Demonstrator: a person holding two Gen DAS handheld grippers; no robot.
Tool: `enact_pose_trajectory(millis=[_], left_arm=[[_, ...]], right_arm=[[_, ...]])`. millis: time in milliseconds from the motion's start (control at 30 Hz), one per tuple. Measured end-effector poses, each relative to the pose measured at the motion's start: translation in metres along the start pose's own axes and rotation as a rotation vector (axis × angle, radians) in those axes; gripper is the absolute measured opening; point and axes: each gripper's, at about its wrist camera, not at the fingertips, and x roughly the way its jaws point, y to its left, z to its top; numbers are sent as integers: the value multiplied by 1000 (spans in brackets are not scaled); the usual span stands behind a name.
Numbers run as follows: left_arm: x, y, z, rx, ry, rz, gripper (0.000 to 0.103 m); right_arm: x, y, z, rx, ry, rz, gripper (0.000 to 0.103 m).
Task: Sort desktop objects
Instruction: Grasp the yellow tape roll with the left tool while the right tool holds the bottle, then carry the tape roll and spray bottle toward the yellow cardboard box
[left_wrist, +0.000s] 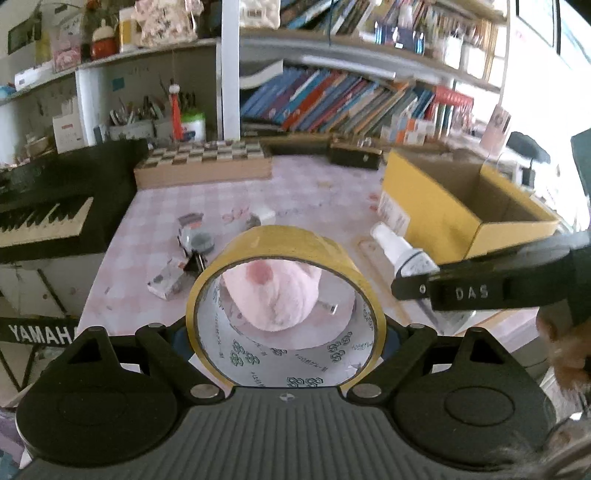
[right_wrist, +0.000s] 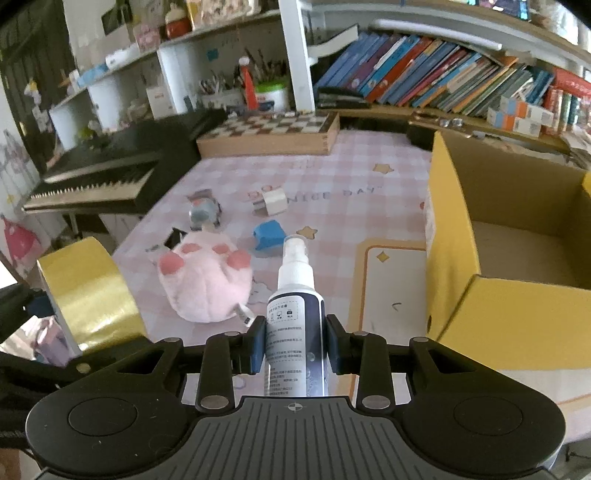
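A yellow tape roll (left_wrist: 286, 306) fills the left wrist view. My left gripper (left_wrist: 286, 334) is shut on it, with the jaws set wide on its two sides. Through the roll's hole I see a pink plush paw (left_wrist: 273, 295) lying on the table. In the right wrist view my right gripper (right_wrist: 295, 341) is shut on a white spray bottle (right_wrist: 295, 288), nozzle pointing away. The held tape roll (right_wrist: 88, 291) hangs at the left there, and the plush paw (right_wrist: 207, 280) lies ahead. The bottle (left_wrist: 399, 251) and a right finger (left_wrist: 465, 291) also show at the right of the left wrist view.
An open yellow cardboard box (right_wrist: 454, 236) stands at the right on the pink checked tablecloth (right_wrist: 332, 173). A blue block (right_wrist: 269, 234), a white plug (right_wrist: 275, 201) and a small grey toy (right_wrist: 205, 214) lie mid-table. A chessboard box (right_wrist: 269, 136) sits behind, a keyboard (right_wrist: 99, 177) at the left.
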Motion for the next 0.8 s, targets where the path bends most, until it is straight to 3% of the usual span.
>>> enact_pose_trajectory(millis=[433,800], left_arm=[[-53,-12,-27,17,-5,-46,89],[-83,-36,-56,79,7,-133,89]], right_arm=[[-48,26,-42,46,-15,-12,33],[-85,30,-89,116,-12,-71,33]])
